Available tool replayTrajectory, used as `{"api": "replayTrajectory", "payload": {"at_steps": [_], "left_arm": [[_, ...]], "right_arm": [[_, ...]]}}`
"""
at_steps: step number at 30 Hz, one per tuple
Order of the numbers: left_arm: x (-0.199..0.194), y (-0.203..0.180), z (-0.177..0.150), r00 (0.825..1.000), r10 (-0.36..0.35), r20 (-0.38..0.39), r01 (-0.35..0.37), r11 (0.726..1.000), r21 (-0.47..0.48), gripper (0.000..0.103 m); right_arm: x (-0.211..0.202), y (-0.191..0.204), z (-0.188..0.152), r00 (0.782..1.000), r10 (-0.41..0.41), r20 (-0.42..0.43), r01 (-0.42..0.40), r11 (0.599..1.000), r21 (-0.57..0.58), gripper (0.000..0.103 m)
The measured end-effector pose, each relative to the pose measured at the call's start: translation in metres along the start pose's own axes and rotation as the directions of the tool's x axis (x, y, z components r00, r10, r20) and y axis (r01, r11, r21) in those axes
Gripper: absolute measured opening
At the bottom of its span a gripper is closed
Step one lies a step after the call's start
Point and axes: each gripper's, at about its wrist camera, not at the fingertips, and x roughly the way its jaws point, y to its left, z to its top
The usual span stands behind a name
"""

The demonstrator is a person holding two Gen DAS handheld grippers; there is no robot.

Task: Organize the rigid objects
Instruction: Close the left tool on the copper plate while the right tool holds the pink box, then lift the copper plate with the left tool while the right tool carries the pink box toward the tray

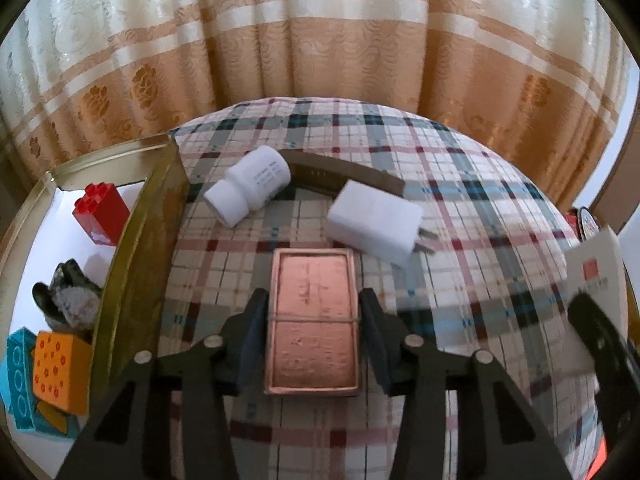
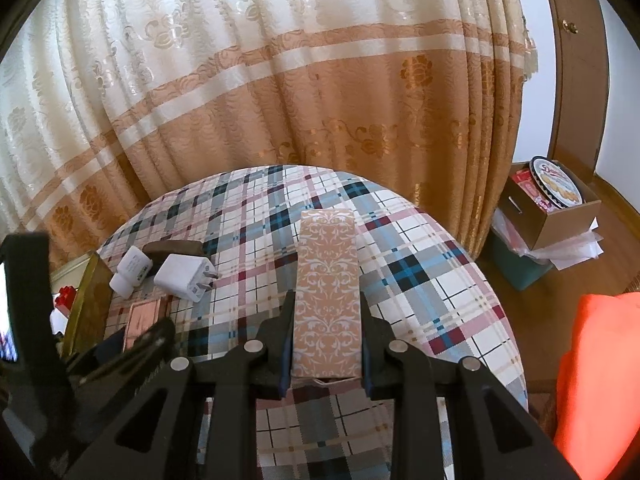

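My left gripper [image 1: 314,320] straddles a flat copper-pink tin [image 1: 313,320] that lies on the plaid tablecloth; its pads stand close on both sides with narrow gaps. Beyond it lie a white bottle [image 1: 248,186], a white charger plug [image 1: 374,222] and a brown strip [image 1: 344,176]. My right gripper [image 2: 326,336] is shut on a tall tan box with white floral pattern [image 2: 327,292], held over the table. The tin [image 2: 142,320], the bottle [image 2: 130,270] and the plug [image 2: 182,276] also show at the left of the right wrist view.
A gold-rimmed tray [image 1: 136,256] at the left holds a red brick [image 1: 102,212], an orange block [image 1: 60,372], a blue block [image 1: 18,380] and a grey figure [image 1: 68,300]. A cardboard box with a cookie tin [image 2: 558,192] stands on the floor at right. Curtains hang behind the table.
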Motion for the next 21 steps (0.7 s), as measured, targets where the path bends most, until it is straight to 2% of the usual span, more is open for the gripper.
{"api": "replayTrajectory", "payload": {"at_steps": [4,9,21], "left_arm": [[-0.013,0.003,-0.008,1.0,-0.031,0.003,0.031,0.999,0.01,0.046],[-0.037,0.006,-0.019,0.997,-0.044,0.06,0.04,0.998,0.055,0.046],[-0.069,0.021,-0.032,0.993,-0.072,0.096,0.064,0.995,0.081,0.046]], "right_arm": [[-0.001,0.002,0.0,1.0,-0.021,0.008,0.021,1.0,-0.01,0.028],[-0.003,0.003,0.0,0.999,-0.05,0.019,0.05,0.999,-0.017,0.028],[-0.01,0.009,0.0,0.992,-0.113,0.057,0.116,0.992,-0.047,0.028]]}}
